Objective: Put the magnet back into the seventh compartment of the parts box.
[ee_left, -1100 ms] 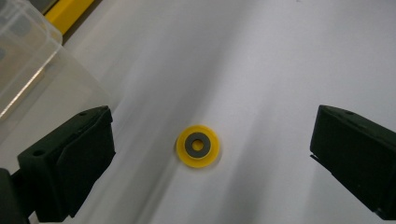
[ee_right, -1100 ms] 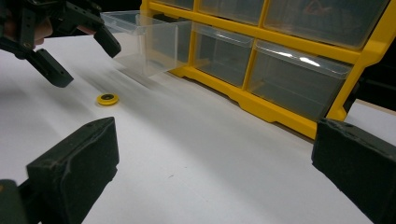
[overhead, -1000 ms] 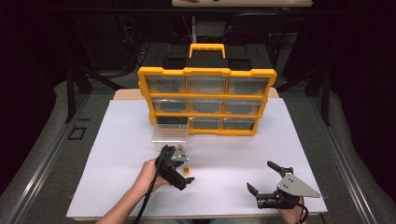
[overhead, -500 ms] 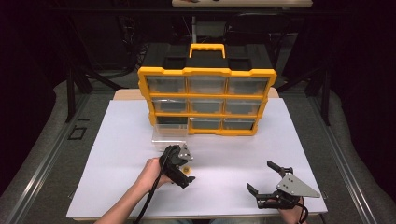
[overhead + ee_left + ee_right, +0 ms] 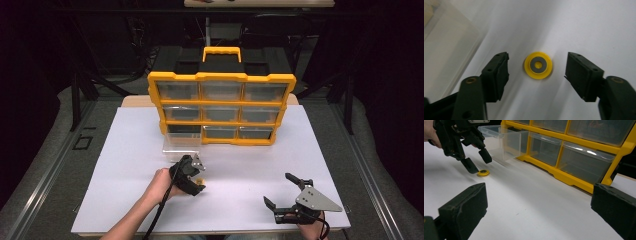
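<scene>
Left gripper (image 5: 536, 75) straddles a yellow washer-like disc (image 5: 538, 65) lying flat on the white tabletop (image 5: 250, 165) — jaws just closing, not yet touching — near the pulled-out clear drawer (image 5: 181, 143). Right gripper (image 5: 290, 195) waits apart, jaws wide.

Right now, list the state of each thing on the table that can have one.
Yellow plastic disc with grey ring: flat on the white table, between the jaws, untouched.
Left gripper: open, jaws have just been closing around the disc.
Right gripper: open, holding nothing.
Clear plastic drawer: pulled out of the yellow organiser.
Other drawers: closed.
</scene>
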Tool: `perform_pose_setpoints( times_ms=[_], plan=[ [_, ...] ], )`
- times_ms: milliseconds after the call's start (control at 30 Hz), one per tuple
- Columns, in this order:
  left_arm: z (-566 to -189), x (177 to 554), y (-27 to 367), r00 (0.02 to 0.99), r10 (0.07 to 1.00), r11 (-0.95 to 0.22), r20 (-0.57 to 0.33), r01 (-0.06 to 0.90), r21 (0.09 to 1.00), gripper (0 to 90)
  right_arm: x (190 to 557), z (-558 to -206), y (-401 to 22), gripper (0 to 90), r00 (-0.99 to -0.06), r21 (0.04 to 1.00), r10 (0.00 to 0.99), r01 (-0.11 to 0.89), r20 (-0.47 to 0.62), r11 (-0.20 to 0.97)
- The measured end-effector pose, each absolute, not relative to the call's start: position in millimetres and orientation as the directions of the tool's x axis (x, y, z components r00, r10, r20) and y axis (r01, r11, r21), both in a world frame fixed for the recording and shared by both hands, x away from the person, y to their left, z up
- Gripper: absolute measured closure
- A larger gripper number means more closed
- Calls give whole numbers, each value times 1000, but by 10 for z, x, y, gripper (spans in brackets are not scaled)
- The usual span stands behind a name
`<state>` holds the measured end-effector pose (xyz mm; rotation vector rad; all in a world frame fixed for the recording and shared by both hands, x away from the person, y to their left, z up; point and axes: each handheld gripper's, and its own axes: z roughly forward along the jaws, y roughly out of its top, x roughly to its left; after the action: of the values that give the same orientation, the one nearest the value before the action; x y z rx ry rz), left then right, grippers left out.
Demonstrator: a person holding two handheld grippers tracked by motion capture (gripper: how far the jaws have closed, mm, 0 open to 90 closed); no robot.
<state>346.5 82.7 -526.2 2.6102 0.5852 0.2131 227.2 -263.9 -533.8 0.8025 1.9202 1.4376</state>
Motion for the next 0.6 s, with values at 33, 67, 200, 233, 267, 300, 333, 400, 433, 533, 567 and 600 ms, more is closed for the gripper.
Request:
perform_pose_setpoints(
  times_ms=[33,67,200,233,267,300,333,400,433,533,567,600],
  plan=[
    [-5267,3473,817,899,435,-807,47,367,463,388,2275,-5339,-2641,3,-635,966,764,109,-114,234],
    [-5274,3477,807,900,433,-809,42,368,459,401,2274,-5339,-2641,3,-635,966,764,111,-112,233],
    [-5293,3483,787,903,428,-812,31,369,452,447,2269,-5338,-2643,3,-633,967,767,116,-104,226],
    [-5295,3483,786,904,427,-813,31,368,451,458,2270,-5339,-2647,3,-633,967,767,116,-106,228],
    [-5295,3483,786,904,427,-813,31,368,451,469,2270,-5339,-2647,3,-633,967,767,116,-106,228],
    [-5297,3485,792,901,432,-807,28,373,459,485,2270,-5337,-2650,3,-633,967,767,115,-106,229],
    [-5299,3489,793,899,438,-805,31,376,460,497,2269,-5336,-2648,3,-634,967,766,113,-106,228],
    [-5305,3496,798,898,439,-806,25,381,453,505,2269,-5335,-2647,3,-636,967,764,109,-111,231],
    [-5309,3496,797,898,439,-807,24,382,451,507,2268,-5334,-2646,3,-637,967,762,108,-112,232],
    [-5321,3502,797,898,439,-806,16,386,448,529,2271,-5336,-2646,3,-637,967,763,108,-112,232],
    [-5321,3502,797,898,439,-806,16,386,448,534,2271,-5338,-2647,3,-637,967,763,110,-109,230],
    [-5328,3502,795,897,441,-805,13,390,447,541,2271,-5336,-2648,4,-636,967,764,110,-110,231]
  ],
)
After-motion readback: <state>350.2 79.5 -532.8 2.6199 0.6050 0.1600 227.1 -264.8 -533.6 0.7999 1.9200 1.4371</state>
